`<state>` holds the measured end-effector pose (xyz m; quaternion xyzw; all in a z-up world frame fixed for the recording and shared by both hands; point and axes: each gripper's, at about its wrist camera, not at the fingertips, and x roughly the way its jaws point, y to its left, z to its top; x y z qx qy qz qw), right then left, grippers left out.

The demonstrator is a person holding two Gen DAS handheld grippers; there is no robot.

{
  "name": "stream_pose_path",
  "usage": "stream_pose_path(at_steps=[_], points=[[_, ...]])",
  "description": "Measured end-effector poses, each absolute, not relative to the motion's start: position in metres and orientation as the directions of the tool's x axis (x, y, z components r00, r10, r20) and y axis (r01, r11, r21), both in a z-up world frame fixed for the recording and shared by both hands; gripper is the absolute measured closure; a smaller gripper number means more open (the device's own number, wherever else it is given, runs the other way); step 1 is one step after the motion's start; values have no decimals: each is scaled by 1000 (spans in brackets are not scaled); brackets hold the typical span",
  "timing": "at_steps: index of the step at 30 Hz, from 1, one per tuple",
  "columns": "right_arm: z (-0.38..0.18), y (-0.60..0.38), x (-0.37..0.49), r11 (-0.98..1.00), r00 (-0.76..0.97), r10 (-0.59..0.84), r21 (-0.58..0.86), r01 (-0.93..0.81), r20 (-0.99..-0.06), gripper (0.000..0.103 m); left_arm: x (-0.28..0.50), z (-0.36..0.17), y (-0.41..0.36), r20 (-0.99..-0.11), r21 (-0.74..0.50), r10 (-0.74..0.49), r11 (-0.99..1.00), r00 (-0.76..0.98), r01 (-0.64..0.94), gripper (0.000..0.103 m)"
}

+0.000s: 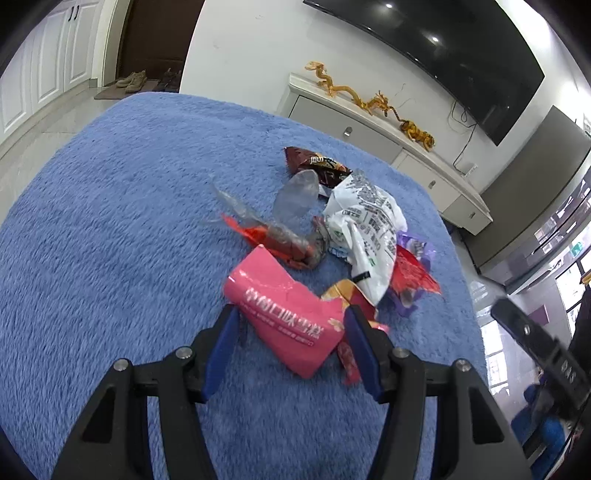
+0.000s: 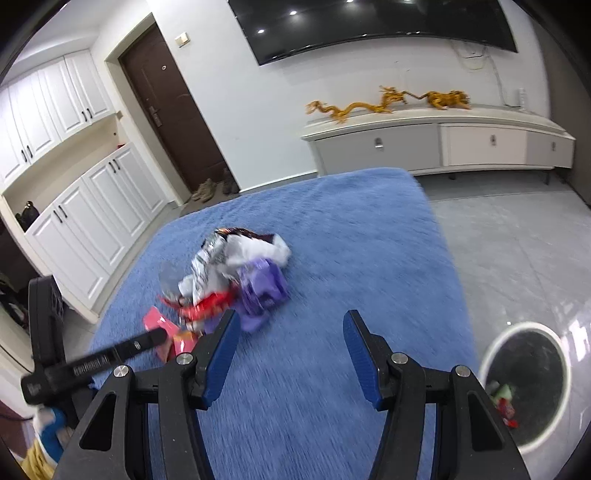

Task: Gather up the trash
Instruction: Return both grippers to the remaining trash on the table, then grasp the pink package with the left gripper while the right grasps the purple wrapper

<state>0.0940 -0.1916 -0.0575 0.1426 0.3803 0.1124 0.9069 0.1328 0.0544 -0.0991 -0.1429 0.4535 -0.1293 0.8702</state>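
Blue-padded fingers of the left gripper (image 1: 291, 332) stand apart over the blue fleece cover (image 1: 110, 221), and the pink wrapper (image 1: 284, 325) lies on the cover between them; the pads do not press on it. Just right of the pink wrapper a small red and orange wrapper (image 1: 349, 360) shows beside the right finger. Beyond lies the trash heap: a crumpled clear plastic sleeve with a red end (image 1: 273, 236), a white printed bag (image 1: 369, 236), a purple wrapper (image 1: 413, 251) tucked against a red one (image 1: 410, 273), and furthest off a dark brown snack packet (image 1: 314, 164).

From the right wrist view, the right gripper (image 2: 290, 339) also stands open with nothing between its pads, hovering over bare cover just right of the heap, where the purple wrapper is its nearest piece. To its right, down on the grey floor, a white-rimmed trash bin (image 2: 491, 354) with a dark liner holds a few scraps. Further back stand a white low cabinet (image 2: 436, 144) bearing golden dragon figures (image 2: 388, 101), a wall-mounted television (image 2: 369, 26), and a brown door (image 2: 173, 110).
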Motion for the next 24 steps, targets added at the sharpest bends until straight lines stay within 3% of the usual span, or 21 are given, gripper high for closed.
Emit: stream_pose_path(at_steps=[12,18,24], points=[[-91,-169,163,864,627,443,491,-109,-641,48,138,-101,51,-738,-356,-352,928,576,112,47],[-108,-179,167,818,597,501,568,-90,-627,69,135,-102,48,-736,-351,-340,931,585,99,48],[-101,-186,151,825,612,487,558,-88,-623,75,127,-103,56,-729,-378,-353,922,586,85,53]])
